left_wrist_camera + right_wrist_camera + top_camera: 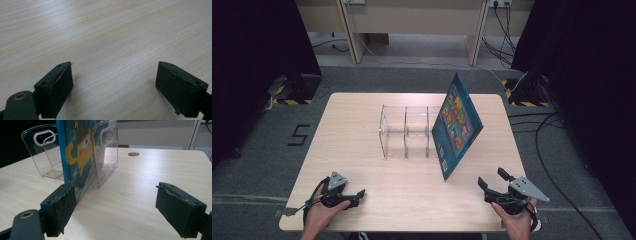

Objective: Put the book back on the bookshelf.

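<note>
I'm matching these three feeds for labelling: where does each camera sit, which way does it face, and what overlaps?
High view: above the near edge, looking forward and down on the table, both hands and grippers.
Left gripper view: on the left gripper, facing bare tabletop between open jaws.
Right gripper view: on the right gripper, facing book and clear rack.
High and right gripper views share these.

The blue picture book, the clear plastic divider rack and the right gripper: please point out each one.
blue picture book (pixel 456 125), high view, middle of its cover.
clear plastic divider rack (pixel 404 131), high view, its middle compartment wall.
right gripper (pixel 492 177), high view, between its open jaws.
</note>
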Action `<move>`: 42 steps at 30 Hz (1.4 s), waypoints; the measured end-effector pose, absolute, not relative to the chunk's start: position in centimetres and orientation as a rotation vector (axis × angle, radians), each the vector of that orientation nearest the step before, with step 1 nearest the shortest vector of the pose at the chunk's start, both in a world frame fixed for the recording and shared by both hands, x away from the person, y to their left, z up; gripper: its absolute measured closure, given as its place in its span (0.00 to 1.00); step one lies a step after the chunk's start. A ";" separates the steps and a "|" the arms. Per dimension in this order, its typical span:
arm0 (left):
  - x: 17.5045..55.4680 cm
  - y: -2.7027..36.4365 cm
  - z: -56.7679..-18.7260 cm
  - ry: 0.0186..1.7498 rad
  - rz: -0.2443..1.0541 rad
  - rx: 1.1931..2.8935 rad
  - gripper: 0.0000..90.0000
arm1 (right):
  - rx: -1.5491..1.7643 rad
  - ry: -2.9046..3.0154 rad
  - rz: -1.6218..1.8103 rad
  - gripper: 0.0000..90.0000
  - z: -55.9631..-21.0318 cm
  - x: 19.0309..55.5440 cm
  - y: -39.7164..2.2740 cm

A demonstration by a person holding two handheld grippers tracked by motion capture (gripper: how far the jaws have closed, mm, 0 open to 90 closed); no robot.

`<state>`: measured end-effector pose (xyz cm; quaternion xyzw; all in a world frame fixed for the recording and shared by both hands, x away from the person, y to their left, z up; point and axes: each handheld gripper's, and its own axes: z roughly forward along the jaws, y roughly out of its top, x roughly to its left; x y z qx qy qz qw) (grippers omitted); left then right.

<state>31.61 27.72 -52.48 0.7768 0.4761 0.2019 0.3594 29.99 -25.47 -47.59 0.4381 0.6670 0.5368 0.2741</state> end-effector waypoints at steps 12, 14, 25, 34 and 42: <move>31.6 27.7 -52.5 1.228 0.521 2.003 0.15 | 1.203 1.845 1.392 0.19 -48.6 29.6 -25.8; 31.6 27.7 -52.5 1.228 0.521 2.003 0.15 | 1.206 1.857 1.380 0.19 -48.7 29.5 -25.8; 31.6 27.8 -52.5 1.226 0.521 2.007 0.15 | 1.214 1.917 1.323 0.19 -49.5 28.5 -25.9; 31.6 27.8 -52.5 1.226 0.521 2.007 0.15 | 1.234 1.968 1.264 0.18 -50.4 27.7 -26.2; 31.6 27.8 -52.5 1.225 0.520 2.007 0.15 | 1.236 2.060 1.174 0.18 -51.0 27.2 -25.9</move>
